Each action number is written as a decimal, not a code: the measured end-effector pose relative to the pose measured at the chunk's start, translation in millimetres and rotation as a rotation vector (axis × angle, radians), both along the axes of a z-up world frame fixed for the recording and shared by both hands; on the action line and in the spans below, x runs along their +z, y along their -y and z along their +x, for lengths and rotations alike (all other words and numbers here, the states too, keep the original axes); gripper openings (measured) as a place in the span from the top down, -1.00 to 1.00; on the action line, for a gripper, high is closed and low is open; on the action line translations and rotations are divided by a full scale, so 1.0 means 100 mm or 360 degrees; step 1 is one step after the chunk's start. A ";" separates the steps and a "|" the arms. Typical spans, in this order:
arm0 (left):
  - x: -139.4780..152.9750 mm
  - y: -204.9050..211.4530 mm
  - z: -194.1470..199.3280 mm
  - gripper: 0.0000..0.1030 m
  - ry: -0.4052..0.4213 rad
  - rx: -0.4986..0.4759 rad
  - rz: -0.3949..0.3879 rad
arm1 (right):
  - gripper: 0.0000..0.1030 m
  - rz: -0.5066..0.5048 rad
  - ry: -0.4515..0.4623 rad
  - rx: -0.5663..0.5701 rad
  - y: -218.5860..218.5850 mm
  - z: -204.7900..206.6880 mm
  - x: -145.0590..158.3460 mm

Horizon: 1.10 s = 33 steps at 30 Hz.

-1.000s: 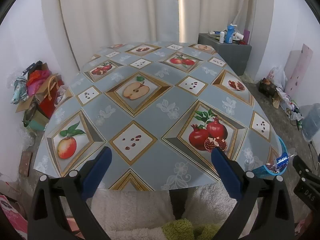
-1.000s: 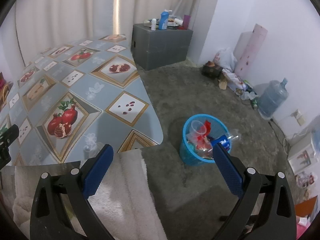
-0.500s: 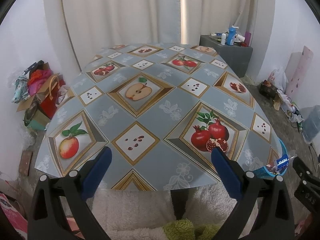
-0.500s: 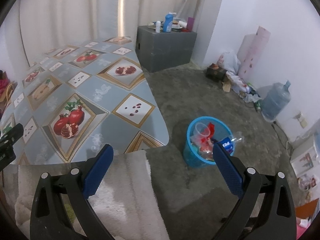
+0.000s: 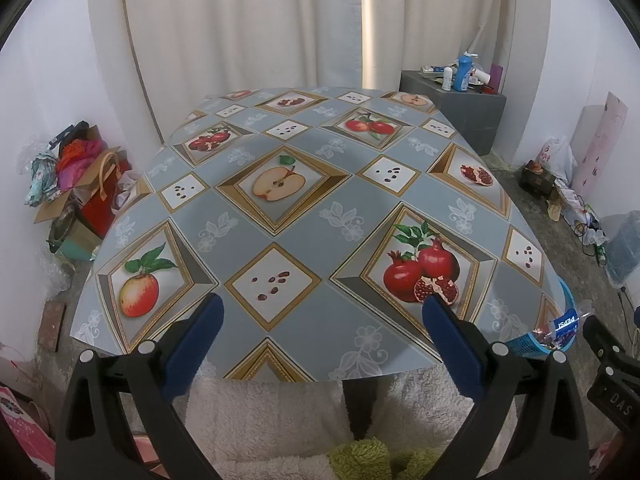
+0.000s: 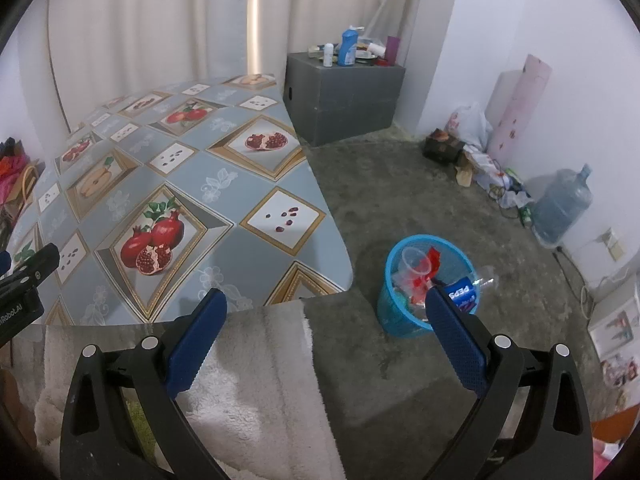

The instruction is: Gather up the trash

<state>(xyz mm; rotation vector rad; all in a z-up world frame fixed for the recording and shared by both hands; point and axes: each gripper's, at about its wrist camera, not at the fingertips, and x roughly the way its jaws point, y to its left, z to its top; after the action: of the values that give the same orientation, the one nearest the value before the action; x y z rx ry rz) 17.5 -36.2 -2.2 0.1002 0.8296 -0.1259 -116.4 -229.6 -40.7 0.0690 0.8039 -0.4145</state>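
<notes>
Fruit-print oilcloth covers the table (image 5: 320,216), bare of litter ahead of the left claw (image 5: 320,316), which gapes wide and holds nothing. The right claw (image 6: 326,312) is likewise spread and unladen; over the last second both have drawn back a little. Just beyond its right finger, the blue bin (image 6: 404,316) holds the trash (image 6: 420,272), so collecting looks finished.

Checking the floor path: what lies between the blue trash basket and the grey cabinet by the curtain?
Only bare grey carpet lies between the blue trash basket and the grey cabinet, seen in the right wrist view.
</notes>
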 end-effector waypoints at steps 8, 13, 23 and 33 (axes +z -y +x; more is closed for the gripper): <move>0.00 0.01 -0.01 -0.89 0.0000 0.0003 -0.0001 | -0.85 -0.0001 0.0000 0.0000 0.00 0.00 0.00; 0.00 0.00 -0.01 -0.89 0.0002 0.0003 -0.0001 | -0.85 0.0000 0.0001 -0.0002 -0.01 0.00 0.00; 0.00 0.01 -0.02 -0.89 0.0003 0.0004 0.0002 | -0.85 0.0002 0.0003 0.0000 0.00 0.00 0.00; 0.00 0.01 -0.02 -0.89 0.0003 0.0003 0.0002 | -0.85 0.0002 0.0001 0.0001 0.01 -0.01 0.00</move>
<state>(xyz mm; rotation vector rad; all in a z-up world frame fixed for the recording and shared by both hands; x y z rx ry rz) 15.4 -37.0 -2.1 0.1009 0.8276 -0.1233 -117.0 -230.4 -40.8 0.0698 0.8034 -0.4133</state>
